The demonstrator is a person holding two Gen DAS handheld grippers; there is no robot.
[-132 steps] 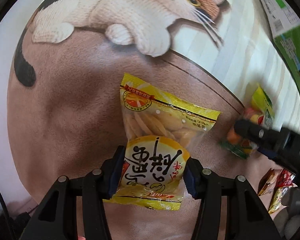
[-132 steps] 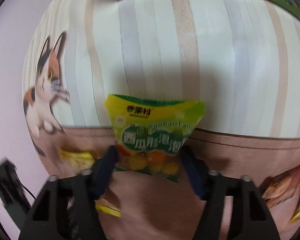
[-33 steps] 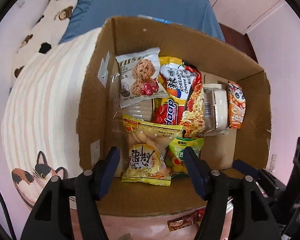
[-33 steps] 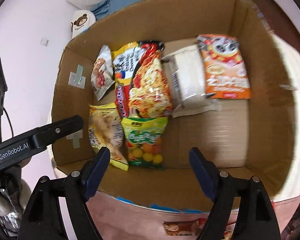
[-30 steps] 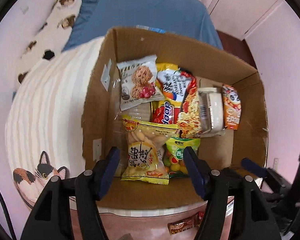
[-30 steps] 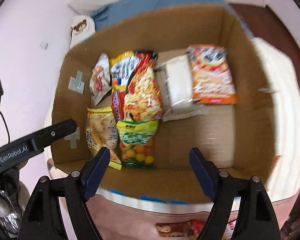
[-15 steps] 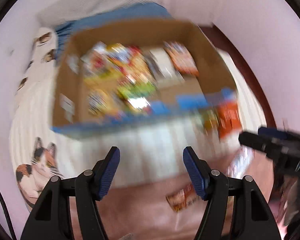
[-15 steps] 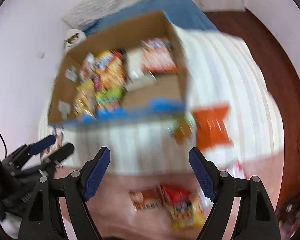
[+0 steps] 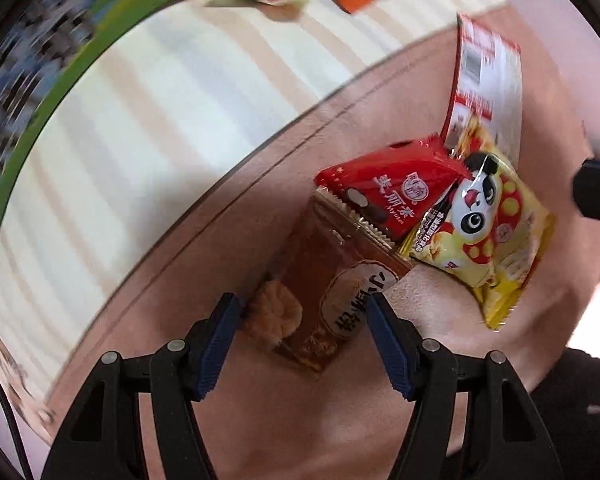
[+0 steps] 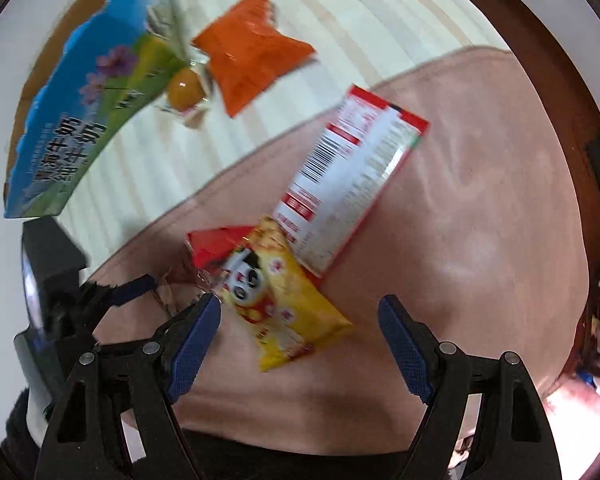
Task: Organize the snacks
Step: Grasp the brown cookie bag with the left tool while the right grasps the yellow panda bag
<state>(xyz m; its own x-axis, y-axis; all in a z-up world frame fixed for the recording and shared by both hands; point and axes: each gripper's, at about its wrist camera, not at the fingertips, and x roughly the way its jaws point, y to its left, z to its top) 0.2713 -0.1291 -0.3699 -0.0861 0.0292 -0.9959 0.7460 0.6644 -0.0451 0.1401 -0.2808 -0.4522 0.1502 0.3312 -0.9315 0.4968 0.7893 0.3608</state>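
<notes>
My left gripper [image 9: 304, 320] points down at a brown snack packet [image 9: 332, 280] lying on the pinkish-brown mat. Its blue pads stand open on either side of the packet's near end, and I cannot see them pressing it. A red packet [image 9: 392, 200] overlaps the brown one's far end. Beside it lie a yellow panda packet [image 9: 484, 232] and a red-and-white box [image 9: 488, 76]. My right gripper [image 10: 300, 320] hangs open over the yellow panda packet [image 10: 276, 300], with nothing held. The left gripper [image 10: 100, 292] shows at the right wrist view's left.
The carton's printed blue-green wall [image 10: 72, 120] stands at the upper left on the striped cloth. An orange packet [image 10: 252, 52] and a small orange jelly cup [image 10: 186, 86] lie beside it. The red-and-white box [image 10: 348, 188] rests against the panda packet. Bare mat [image 10: 480, 200] stretches right.
Both grippers swung away from above the open carton, where the yellow and green packets now lie, and came down over the loose snacks on the mat. Their jaws kept the same width.
</notes>
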